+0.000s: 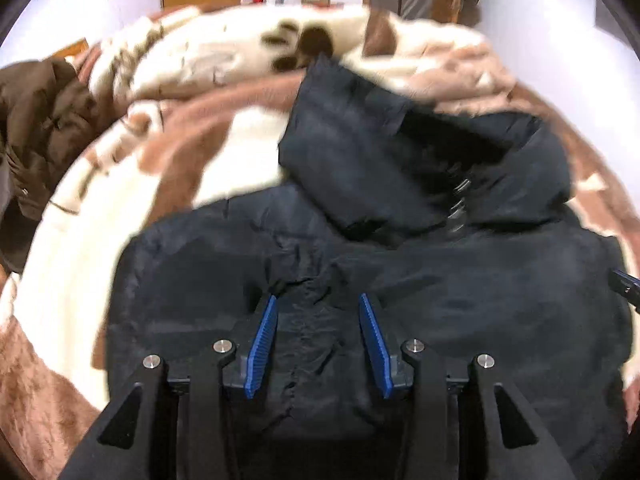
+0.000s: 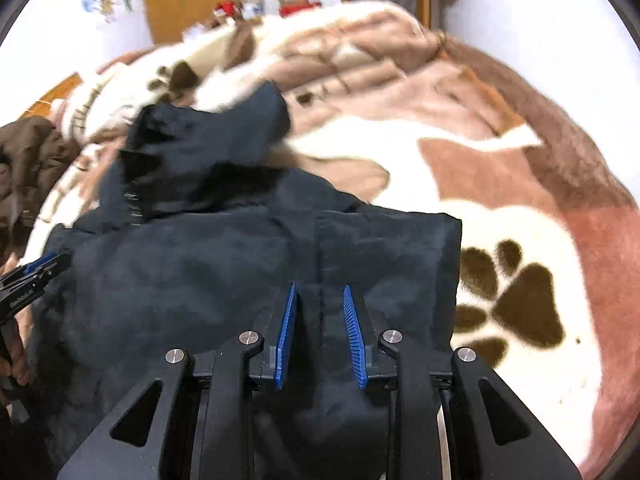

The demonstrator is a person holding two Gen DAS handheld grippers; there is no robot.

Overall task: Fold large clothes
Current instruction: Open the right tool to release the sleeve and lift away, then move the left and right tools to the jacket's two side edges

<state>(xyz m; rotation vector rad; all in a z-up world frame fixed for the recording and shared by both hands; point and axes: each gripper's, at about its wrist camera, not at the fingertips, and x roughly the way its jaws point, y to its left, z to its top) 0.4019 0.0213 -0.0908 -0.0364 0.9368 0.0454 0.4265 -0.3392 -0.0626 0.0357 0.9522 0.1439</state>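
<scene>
Dark navy padded hooded jacket (image 1: 400, 280) flat on brown-and-cream paw-print fleece blanket (image 2: 500, 184) — frames blurred. Left gripper (image 1: 318, 300), right gripper (image 2: 319, 290) fingers spread over fabric; contact unclear.

Both fisheye views are evenly, softly lit — no hard shadows, no glare. The white walls (image 2: 540, 40) blow out near the rims, where straight lines bow. Motion blur smears the blanket (image 1: 208, 152) and the dark jacket (image 2: 180, 264) — fabric detail is lost.
</scene>
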